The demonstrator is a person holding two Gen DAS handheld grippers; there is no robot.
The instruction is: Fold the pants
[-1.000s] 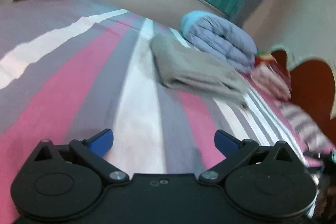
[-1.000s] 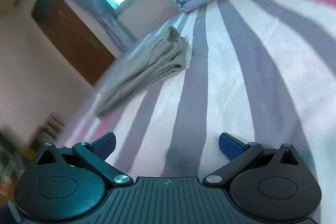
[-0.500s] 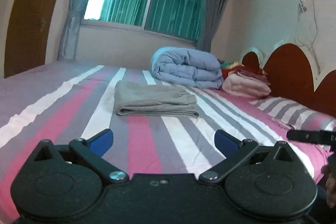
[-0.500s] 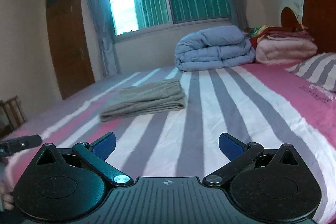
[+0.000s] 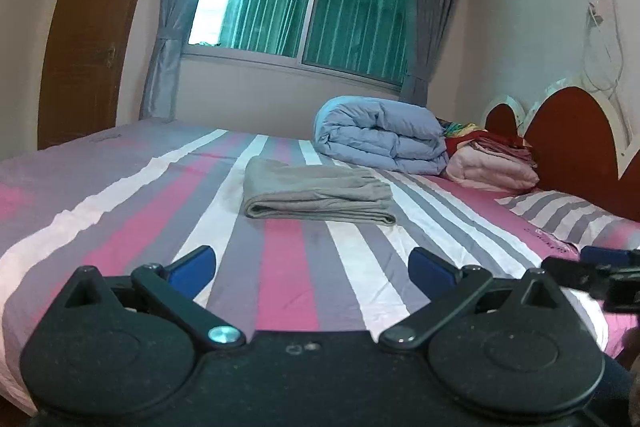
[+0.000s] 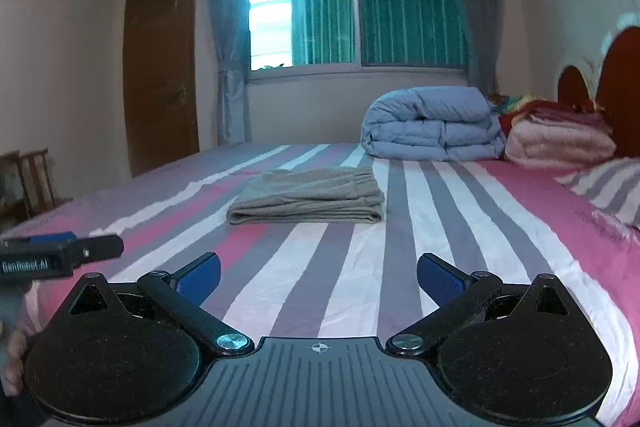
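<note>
The grey pants [image 5: 316, 193] lie folded in a flat rectangular stack in the middle of the striped bed [image 5: 132, 227], also visible in the right wrist view as grey pants [image 6: 310, 197]. My left gripper [image 5: 312, 265] is open and empty, held low near the bed's near edge, well short of the pants. My right gripper [image 6: 318, 277] is open too, with nothing between its fingers, equally far back. Each gripper shows at the edge of the other's view: the right one [image 5: 600, 273] and the left one [image 6: 60, 255].
A folded blue duvet [image 5: 384, 141] and a pink blanket pile [image 5: 492, 167] sit at the bed's far right, by a striped pillow [image 5: 560, 215] and red headboard [image 5: 568, 131]. A wooden door [image 6: 160, 67], window and chair [image 6: 28, 175] stand beyond.
Both grippers pulled back and levelled out from a tilted, close view of the bed. The pants now lie farther away, and each gripper has come into the other's view.
</note>
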